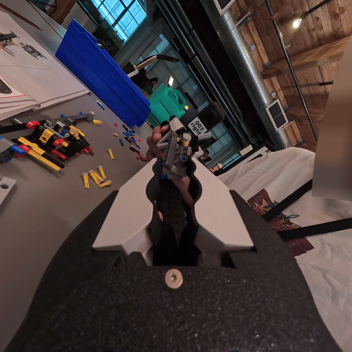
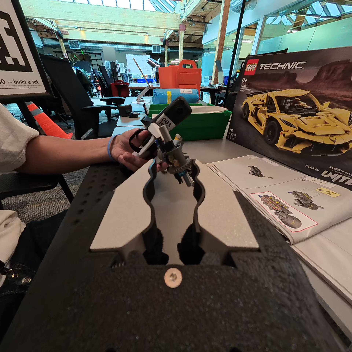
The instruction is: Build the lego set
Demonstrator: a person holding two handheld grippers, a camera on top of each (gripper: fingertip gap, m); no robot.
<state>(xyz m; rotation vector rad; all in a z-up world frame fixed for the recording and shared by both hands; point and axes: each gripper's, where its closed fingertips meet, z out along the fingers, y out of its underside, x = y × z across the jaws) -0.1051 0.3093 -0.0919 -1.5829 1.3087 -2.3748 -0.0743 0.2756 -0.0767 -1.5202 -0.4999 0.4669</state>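
The small grey Technic assembly with a gear and blue pins (image 2: 176, 162) is held in the air between both grippers — left gripper (image 1: 174, 165) clamped on it, right gripper (image 2: 172, 168) half-closed around its gear end — so I would align slowly before pressing.

Blue bin (image 1: 99, 76); green bin (image 2: 200, 122); yellow loose pins (image 1: 95, 177); grey sub-assembly (image 1: 177, 152).

You can see brand lettering and numbers on the car box (image 2: 285, 114), a printed white sticker (image 1: 197, 128) on the black camera (image 1: 211, 114), step numbers in the booklet (image 2: 276, 190), and a caption on the framed sign (image 2: 17, 57).
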